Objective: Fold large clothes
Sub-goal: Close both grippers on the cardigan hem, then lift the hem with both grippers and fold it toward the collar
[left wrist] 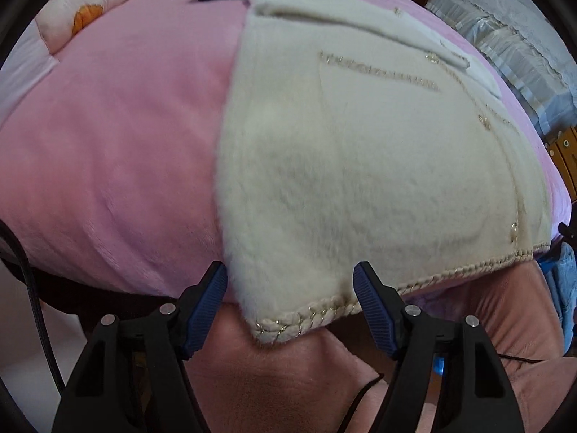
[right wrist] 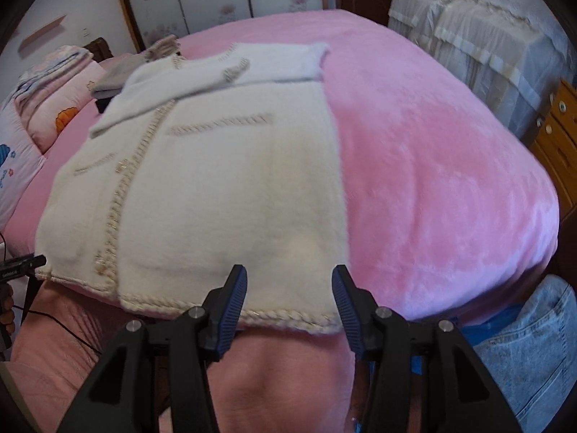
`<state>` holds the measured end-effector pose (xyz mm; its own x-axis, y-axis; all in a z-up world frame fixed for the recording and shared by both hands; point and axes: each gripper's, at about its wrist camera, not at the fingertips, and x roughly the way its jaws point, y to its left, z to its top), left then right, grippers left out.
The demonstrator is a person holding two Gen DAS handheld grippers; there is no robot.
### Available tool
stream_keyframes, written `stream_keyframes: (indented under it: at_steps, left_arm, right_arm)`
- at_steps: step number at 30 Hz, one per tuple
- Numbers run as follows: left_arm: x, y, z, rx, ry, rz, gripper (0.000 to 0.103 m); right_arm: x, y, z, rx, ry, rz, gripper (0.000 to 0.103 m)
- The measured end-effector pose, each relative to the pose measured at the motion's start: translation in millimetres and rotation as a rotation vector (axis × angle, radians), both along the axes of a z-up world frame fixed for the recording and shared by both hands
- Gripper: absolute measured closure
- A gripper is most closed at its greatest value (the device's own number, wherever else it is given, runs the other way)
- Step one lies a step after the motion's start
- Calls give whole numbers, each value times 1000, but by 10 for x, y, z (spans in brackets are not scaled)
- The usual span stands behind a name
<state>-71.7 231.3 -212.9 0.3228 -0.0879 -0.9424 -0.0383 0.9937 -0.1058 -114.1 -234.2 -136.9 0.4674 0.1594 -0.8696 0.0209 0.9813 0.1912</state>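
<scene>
A bedroom: a bed under a plush pink blanket (right wrist: 432, 166) fills both views. Nearest, the left gripper (left wrist: 290, 305) stands with fingers wide, astride the near left hem corner of the fluffy cream cardigan with braided gold trim (left wrist: 360, 166), pads not pressing. The right gripper (right wrist: 290, 306) likewise straddles the near right hem corner, jaws apart, holding nothing. The cardigan lies flat, and farther off both sleeves look folded across the chest. Judged so, the sleeve folds are done; the hem-to-collar fold remains.

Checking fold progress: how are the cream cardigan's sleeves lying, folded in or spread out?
Folded in: both sleeves of the cream cardigan lie across its chest; the body is spread flat on the pink bed.
</scene>
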Motion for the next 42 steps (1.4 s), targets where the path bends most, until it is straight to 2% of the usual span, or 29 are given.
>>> stream_keyframes:
  at_steps: [6, 13, 14, 16, 17, 18, 20, 22, 24, 27, 29, 34, 37, 42]
  left_arm:
    - [-34, 127, -201, -50, 17, 35, 32]
    - [-92, 181, -249, -51, 10, 38, 32]
    - [-94, 176, -245, -52, 9, 36, 35]
    - [-95, 121, -202, -58, 7, 28, 49]
    - [-95, 95, -179, -64, 8, 23, 63]
    - [-81, 68, -164, -53, 10, 26, 72]
    - [-75, 12, -121, -28, 16, 30, 84]
    - [-72, -61, -35, -11, 17, 22, 88]
    - [-67, -129, 103, -37, 4, 21, 89]
    - [-46, -155, 372, -157, -22, 48, 89]
    - [-18, -180, 632, -224, -69, 58, 89]
    - [197, -148, 1217, -333, -198, 115, 89]
    - [441, -101, 1504, -361, -261, 148, 89]
    - [1037, 6, 1737, -351, -314, 216, 89]
  right_arm:
    - [-27, -220, -308, 78, 65, -58, 54]
    - [52, -98, -497, 90, 87, -21, 54]
    - [83, -60, -499, 79, 85, -12, 54]
    - [117, -9, -509, 55, 88, -4, 55]
    - [122, 5, -503, 55, 84, 3, 59]
    - [125, 15, -500, 60, 85, 11, 63]
    - [122, 41, -451, 62, 81, 38, 84]
    - [110, 85, -365, 33, 67, 60, 88]
    - [82, 104, -225, 41, 38, 83, 89]
    - [68, 97, 48, 93, -22, 103, 90]
    - [84, 99, 278, 123, -71, 109, 90]
    - [290, 83, 847, 199, -203, 117, 91]
    - [538, 26, 1175, 237, -274, 98, 92]
    - [1172, -78, 1555, 265, -355, 52, 92]
